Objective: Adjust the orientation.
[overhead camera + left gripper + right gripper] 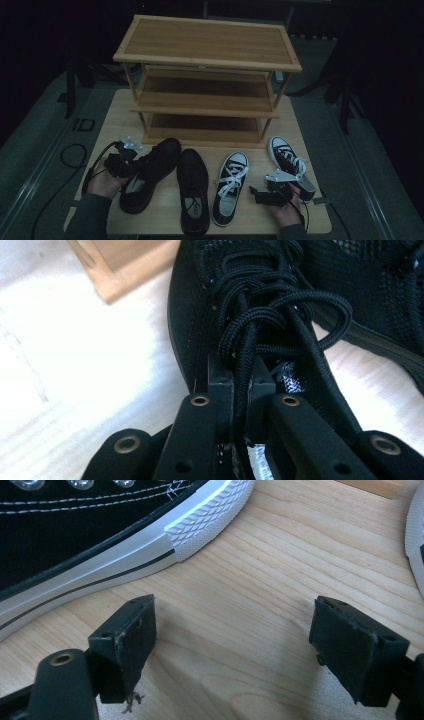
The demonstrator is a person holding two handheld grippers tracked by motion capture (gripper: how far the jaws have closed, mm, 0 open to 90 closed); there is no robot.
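Two black mesh shoes and two black-and-white canvas sneakers lie in a row on the wooden table point(115, 115), in front of a three-tier shoe rack point(207, 45). My left gripper point(131, 162) point(242, 372) is shut on the laces and tongue of the left black shoe point(150, 172) point(200, 315). The other black shoe point(194, 192) point(380, 300) lies just to its right. Low over the table, my right gripper point(265, 192) point(235, 625) stands open and holds nothing. It is between the left sneaker point(230, 187) point(75, 540) and the right sneaker point(287, 155) point(417, 545).
The rack stands at the back of the table, and its three shelves are bare. A foot of the rack point(120, 265) is close to the held shoe's toe. Cables trail off the table's left side onto the grey floor point(45, 150).
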